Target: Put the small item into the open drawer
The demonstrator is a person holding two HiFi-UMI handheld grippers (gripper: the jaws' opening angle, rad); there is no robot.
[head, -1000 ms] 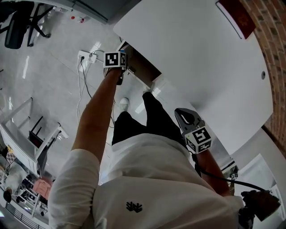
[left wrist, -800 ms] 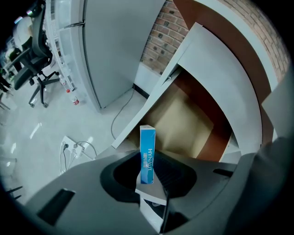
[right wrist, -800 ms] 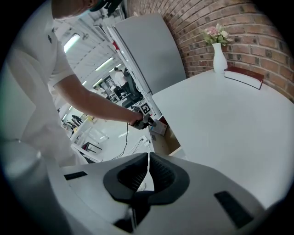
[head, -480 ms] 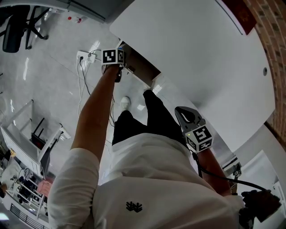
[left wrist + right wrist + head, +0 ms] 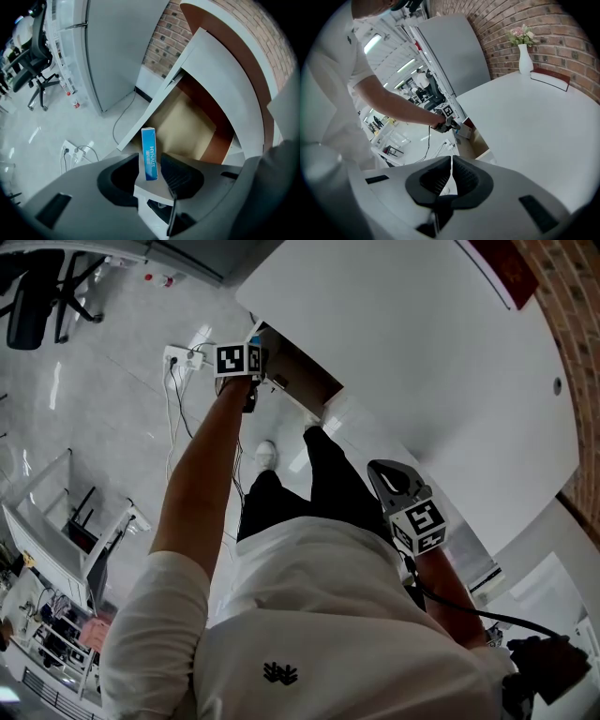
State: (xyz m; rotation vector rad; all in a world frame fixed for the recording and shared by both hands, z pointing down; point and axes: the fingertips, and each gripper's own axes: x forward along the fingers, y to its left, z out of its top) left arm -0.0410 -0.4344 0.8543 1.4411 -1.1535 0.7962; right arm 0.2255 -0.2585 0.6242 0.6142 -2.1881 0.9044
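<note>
A small blue box [image 5: 149,154] stands upright between the jaws of my left gripper [image 5: 150,160], just above the open drawer's [image 5: 187,124] brown inside. The jaws are opening, and a thin gap shows on each side of the box. In the head view the left gripper [image 5: 258,367] is held out at arm's length over the near edge of the drawer [image 5: 298,379], under the white table [image 5: 422,352]. My right gripper [image 5: 386,479] hangs by the table's edge near the person's hip, its jaws [image 5: 451,164] shut with nothing between them.
A power strip with cables [image 5: 183,359] lies on the floor left of the drawer. An office chair [image 5: 33,287] stands far left. The person's legs and a white shoe [image 5: 266,454] are below the drawer. A vase of flowers [image 5: 525,58] and a red-brown pad [image 5: 497,268] sit on the table.
The left gripper has stayed at the drawer's edge with hardly any shift. The right gripper has not moved.
</note>
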